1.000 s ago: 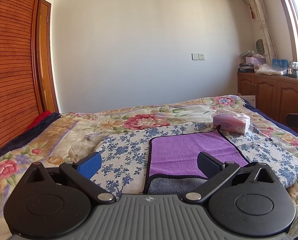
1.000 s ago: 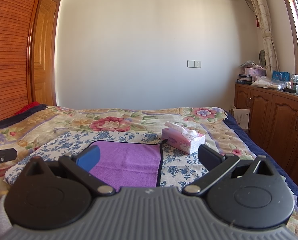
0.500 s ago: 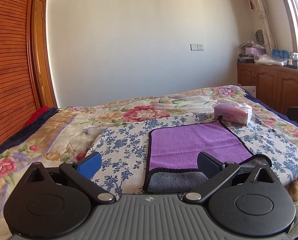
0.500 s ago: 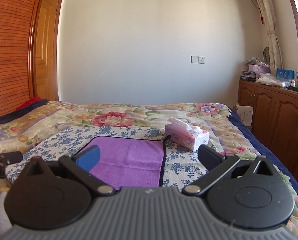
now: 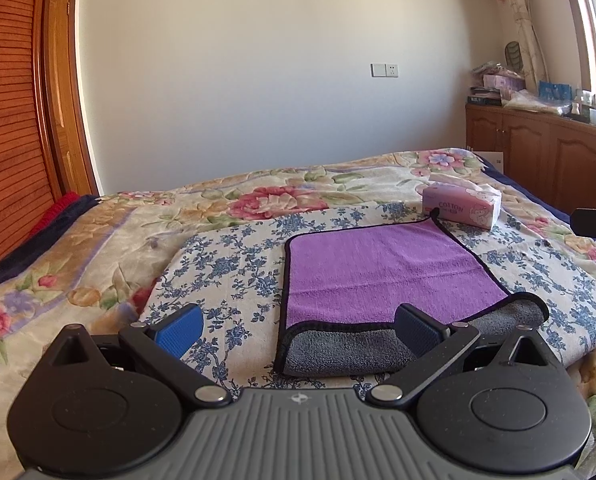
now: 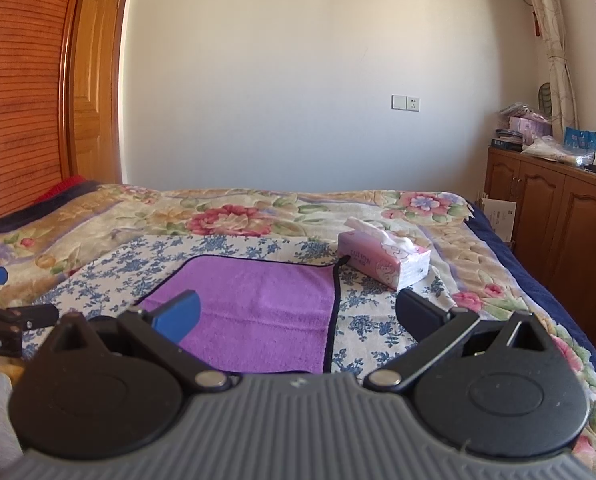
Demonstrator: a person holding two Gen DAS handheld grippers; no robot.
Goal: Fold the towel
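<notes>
Your left gripper point(image 5: 298, 330) and right gripper point(image 6: 295, 316) fingers spread wide over the purple towel point(image 5: 382, 268) on the floral bed point(image 5: 97, 248); tissue box point(image 6: 384, 260) beside it, wooden cabinets point(image 6: 546, 216) rightward.

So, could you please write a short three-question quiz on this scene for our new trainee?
1. True or false: both grippers are open and hold nothing.
2. What lies by the far right corner of the purple towel? A) tissue box B) mug C) book
3. What colour is the towel's turned-up underside along its near edge?

Key:
1. True: left gripper and right gripper are open.
2. A, the tissue box.
3. Grey.
</notes>
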